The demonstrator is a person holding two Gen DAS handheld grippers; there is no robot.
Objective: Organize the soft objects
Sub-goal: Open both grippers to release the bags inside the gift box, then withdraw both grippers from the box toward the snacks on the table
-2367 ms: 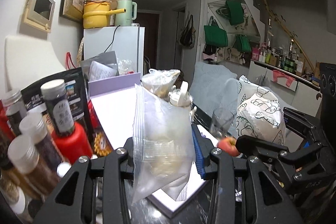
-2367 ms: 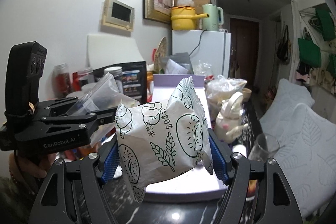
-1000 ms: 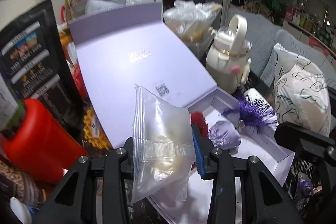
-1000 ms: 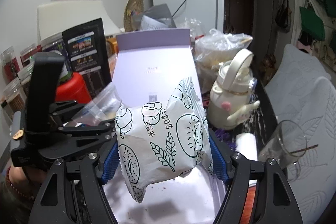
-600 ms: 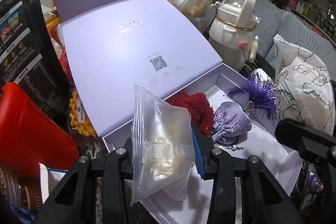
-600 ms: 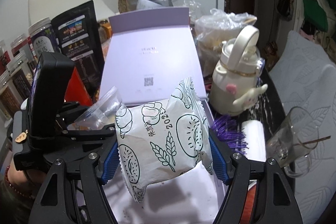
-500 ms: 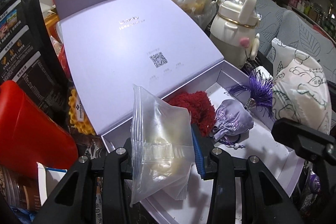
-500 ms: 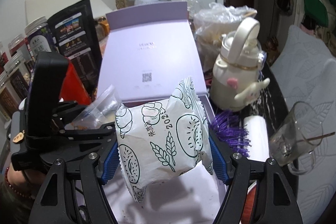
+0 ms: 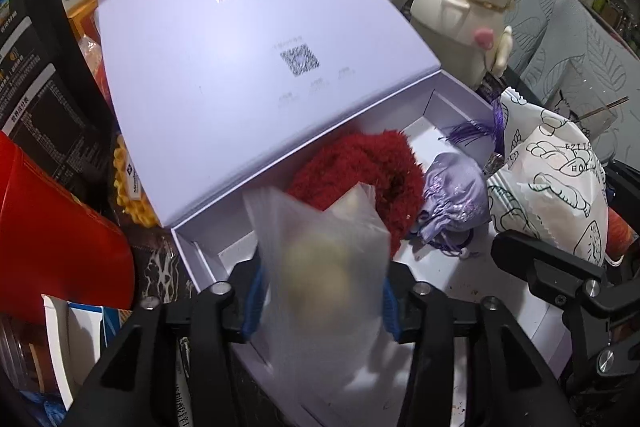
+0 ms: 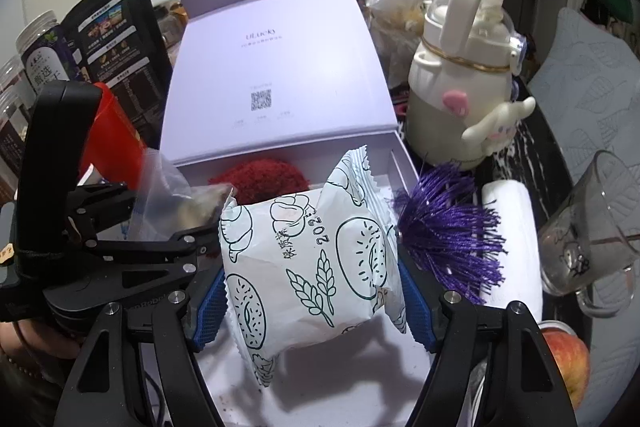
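Step in hand, as judged: depositing two soft packets into the open lilac cardboard gift box [image 9: 460,107], whose hinged lid stands back at 12 o'clock.

Left gripper [image 9: 320,301]: its jaws have just been opening. The clear plastic zip bag with a pale soft lump inside [image 9: 324,267] sits between them, blurred and apparently slipping free; the pads look no longer pressed on it. It hangs over the near left corner of the box tray, at 6 o'clock from the fluffy red pom-pom [image 9: 356,167] already inside.

Right gripper [image 10: 312,277]: fingers set at a middling width and clamped on both sides of the white printed snack packet with green line drawings [image 10: 312,259]. The packet hangs above the box floor, at 6 o'clock from the red pom-pom in that view.

Other contents: a small lilac satin drawstring pouch [image 9: 456,195] lies touching the pom-pom at its 3 o'clock; its purple thread tassel [image 10: 448,227] spills over the right wall.

Recommendations:
- Let the zip bag drop clear before drawing the left gripper away, so the pads do not drag it out.
- Set the snack packet on the bare floor at 6 o'clock of the pouch, not on top of it.
- Release the packet low; the cream cartoon-dog water bottle [image 10: 460,75] and clear glass mug [image 10: 592,227] stand near the right wall and could be knocked.
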